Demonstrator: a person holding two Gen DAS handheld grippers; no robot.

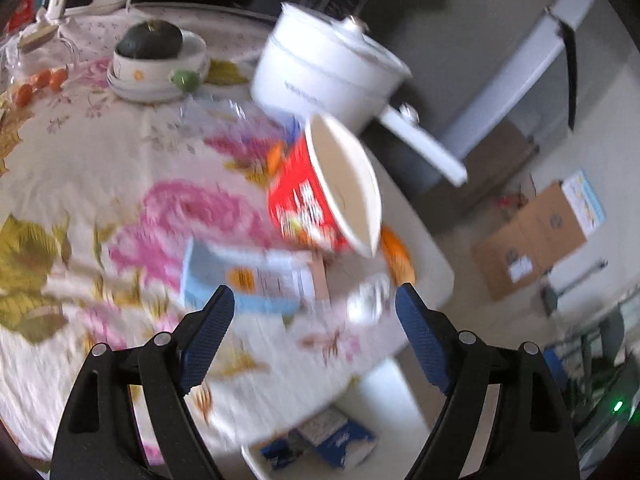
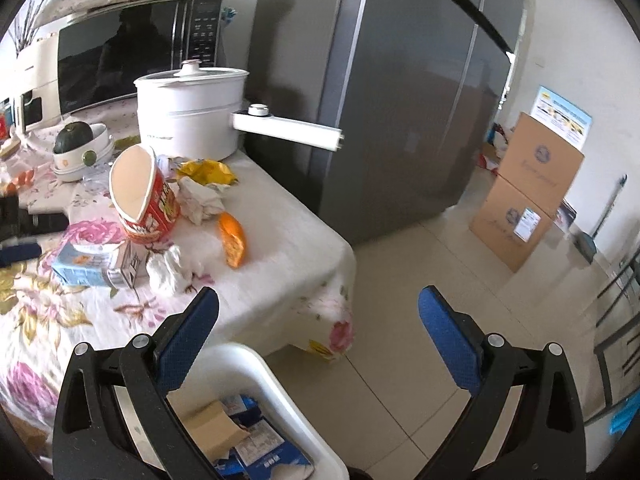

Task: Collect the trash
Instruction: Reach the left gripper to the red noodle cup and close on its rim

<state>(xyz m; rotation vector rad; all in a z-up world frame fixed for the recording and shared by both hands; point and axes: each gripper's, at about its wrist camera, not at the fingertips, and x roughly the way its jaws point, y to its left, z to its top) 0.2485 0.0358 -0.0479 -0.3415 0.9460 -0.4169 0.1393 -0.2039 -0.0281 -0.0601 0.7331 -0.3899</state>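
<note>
Right wrist view showed a tall grey refrigerator (image 2: 384, 100) filling the background, with two stacked cardboard boxes (image 2: 528, 192) on the tiled floor to its right. My table (image 2: 280, 248), covered in a floral cloth, took up the left side. A microwave (image 2: 136, 48) sat at the back of it, and a white electric pot (image 2: 192, 116) with a long handle stood in front of that. Below my right gripper (image 2: 318, 306), just beside the table's near edge, stood a white bin (image 2: 280, 384) already holding flattened blue and white cartons and a piece of brown card. On the table near its corner lay the trash: a red instant noodle cup (image 2: 144, 200), squashed and leaning, a light blue carton (image 2: 92, 264) lying on its side, touching the cup's base, a crumpled grey-white paper wad (image 2: 200, 200) beside the cup, a white tissue wad (image 2: 168, 272) next to the carton, a yellow wrapper (image 2: 208, 170) by the pot, and an orange peel (image 2: 232, 238). My right gripper's jaws stood wide apart, holding nothing. In the blurred left wrist view, my left gripper (image 1: 314, 294) hovered over the table with its jaws also spread wide and empty, the carton (image 1: 248, 276) just beyond its left fingertip and the noodle cup (image 1: 320, 200) farther ahead.
</note>
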